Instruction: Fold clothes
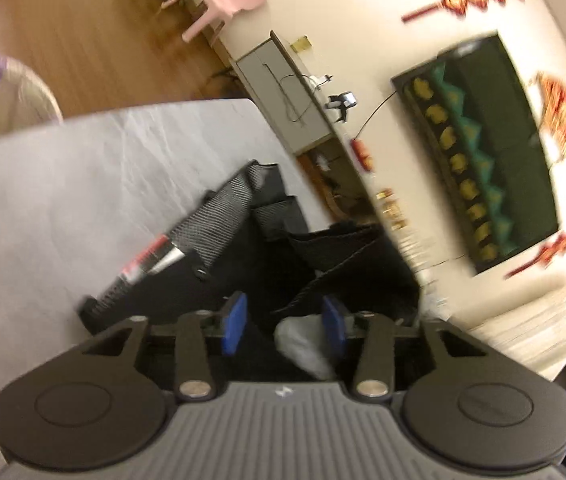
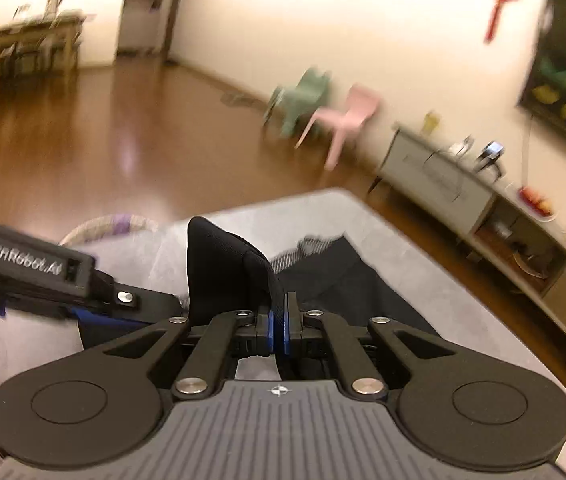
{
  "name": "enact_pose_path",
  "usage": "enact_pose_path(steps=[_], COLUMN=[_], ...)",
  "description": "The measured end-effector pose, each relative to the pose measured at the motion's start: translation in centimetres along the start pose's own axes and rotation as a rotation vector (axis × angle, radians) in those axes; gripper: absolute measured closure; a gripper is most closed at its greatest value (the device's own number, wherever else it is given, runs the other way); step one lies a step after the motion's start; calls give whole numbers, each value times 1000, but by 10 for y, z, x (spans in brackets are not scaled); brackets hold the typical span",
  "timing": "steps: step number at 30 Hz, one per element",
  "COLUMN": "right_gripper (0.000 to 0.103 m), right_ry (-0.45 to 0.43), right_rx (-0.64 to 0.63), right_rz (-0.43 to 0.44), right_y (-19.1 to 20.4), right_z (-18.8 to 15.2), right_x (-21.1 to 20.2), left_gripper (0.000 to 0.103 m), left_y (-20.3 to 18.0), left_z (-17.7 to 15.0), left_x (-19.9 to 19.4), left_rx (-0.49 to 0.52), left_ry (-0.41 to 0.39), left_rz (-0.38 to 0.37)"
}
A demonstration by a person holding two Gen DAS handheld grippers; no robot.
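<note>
R gripper (image 2: pixel 279 330) had its fingers clamped on a fold of the black garment (image 2: pixel 227 264) — cloth stood up in a peak just ahead of and left of the tips, rest of it trailing away fwd-right over the grey worktop (image 2: pixel 395 248). L gripper (image 1: pixel 283 326) had its fingers apart, blue pads (image 1: pixel 235 322) not pressing on anything; black cloth and a pale bit of something lay between and just beyond them. Garment (image 1: pixel 251 248) ran away from the L fingers, long axis fwd and a bit left, w/ a grey mesh panel (image 1: pixel 219 216) and red-and-white label (image 1: pixel 147 264) on its left side. In the R view the L gripper (image 2: pixel 95 312) came in from the left, tips at the garment's near-left edge, just beside the R fingers. My read: next grab was the L's — cloth straight ahead, close, no reach needed.
</note>
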State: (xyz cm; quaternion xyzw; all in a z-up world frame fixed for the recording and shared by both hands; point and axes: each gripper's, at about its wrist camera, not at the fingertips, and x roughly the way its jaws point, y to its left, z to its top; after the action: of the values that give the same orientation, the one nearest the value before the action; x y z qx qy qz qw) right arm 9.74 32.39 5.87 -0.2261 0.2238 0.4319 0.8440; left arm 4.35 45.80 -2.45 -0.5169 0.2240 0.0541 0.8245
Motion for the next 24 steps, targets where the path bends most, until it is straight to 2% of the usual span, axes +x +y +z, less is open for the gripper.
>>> enact_pose_path(steps=[1,2,3,4,6,7,11,14,17,19,21,24], right_gripper=[87,75,53,50,47,47,36,34,34,33,30,27], right_ry=[-16,16,61,73,62,60,40,52,63,54,43,44], right_rx=[9,-5,-39,-68,-85,-72,55,166,273,303,314,347], right_rz=[6,73,150,171,153,145,85,26,-5,1,8,4], right_y=[9,17,23,28,27,21,-20,-51,-75,-80,-82,-83], right_z=[-7,-16,-24,-33,-49,-55,-80,-100,-114,-118,-124,-136], right_x=[-3,0,1,0,-11,-17,-48,-63,-75,-82,-86,-87], left_gripper=[51,48,46,44,41,37,29,29,31,29,28,26], left_y=[4,9,14,19,23,23,13,3,-2,-8,-17,-26], left_z=[2,3,3,2,4,3,-7,-11,-13,-10,-15,-29], left_x=[1,2,1,0,6,9,21,30,9,-12,-23,-2], left_rx=[-26,-51,-70,-88,-89,-84,-17,17,2,34,115,193], left_ry=[-8,-14,-10,-6,19,31,65,56,-11,-95,-126,-11], left_rz=[2,4,7,10,21,29,78,111,114,115,170,186])
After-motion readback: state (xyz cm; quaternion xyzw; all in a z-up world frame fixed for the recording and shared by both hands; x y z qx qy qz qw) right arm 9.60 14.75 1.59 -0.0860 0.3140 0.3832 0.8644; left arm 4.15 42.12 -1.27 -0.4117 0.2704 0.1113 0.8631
